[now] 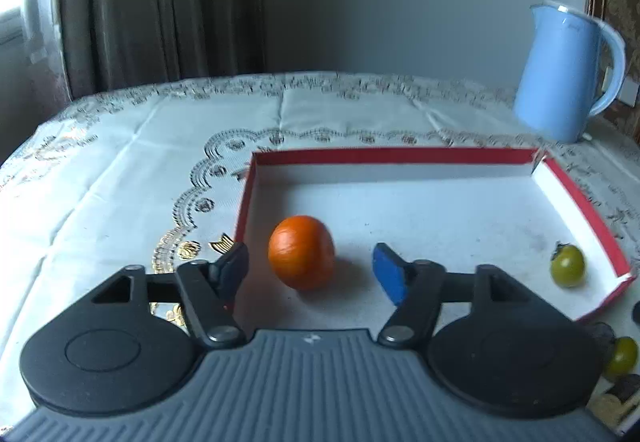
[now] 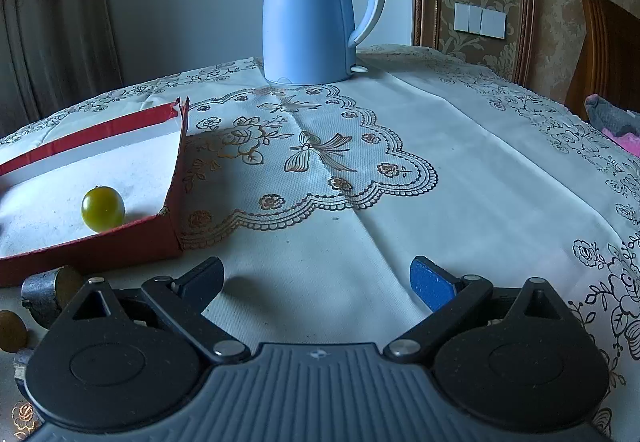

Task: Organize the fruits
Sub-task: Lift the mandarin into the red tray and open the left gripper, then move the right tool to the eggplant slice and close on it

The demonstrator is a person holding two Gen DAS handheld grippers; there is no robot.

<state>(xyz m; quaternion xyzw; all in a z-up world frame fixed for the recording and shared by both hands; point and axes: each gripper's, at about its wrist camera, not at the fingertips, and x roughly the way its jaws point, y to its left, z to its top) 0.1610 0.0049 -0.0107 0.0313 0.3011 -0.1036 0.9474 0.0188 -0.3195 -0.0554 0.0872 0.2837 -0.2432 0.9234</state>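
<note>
An orange [image 1: 302, 252] lies on the white floor of a red-walled box [image 1: 400, 156], close to its left wall. My left gripper [image 1: 311, 254] is open around it: the orange sits between the fingers, with a gap to the blue right pad [image 1: 390, 274]. A small green tomato [image 1: 567, 265] rests in the box's near right corner; the right wrist view shows this tomato [image 2: 103, 209] too, behind the box's red front wall [image 2: 92, 246]. A second green tomato [image 1: 622, 356] lies outside the box. My right gripper [image 2: 316, 270] is open over bare tablecloth, holding nothing.
A light blue kettle [image 2: 308, 10] stands at the back of the table, behind the box's far right corner [image 1: 560, 74]. Small metal cylinders and brownish discs [image 2: 40, 296] lie before the box. A wooden chair [image 2: 608, 54] stands at the right, and curtains hang behind.
</note>
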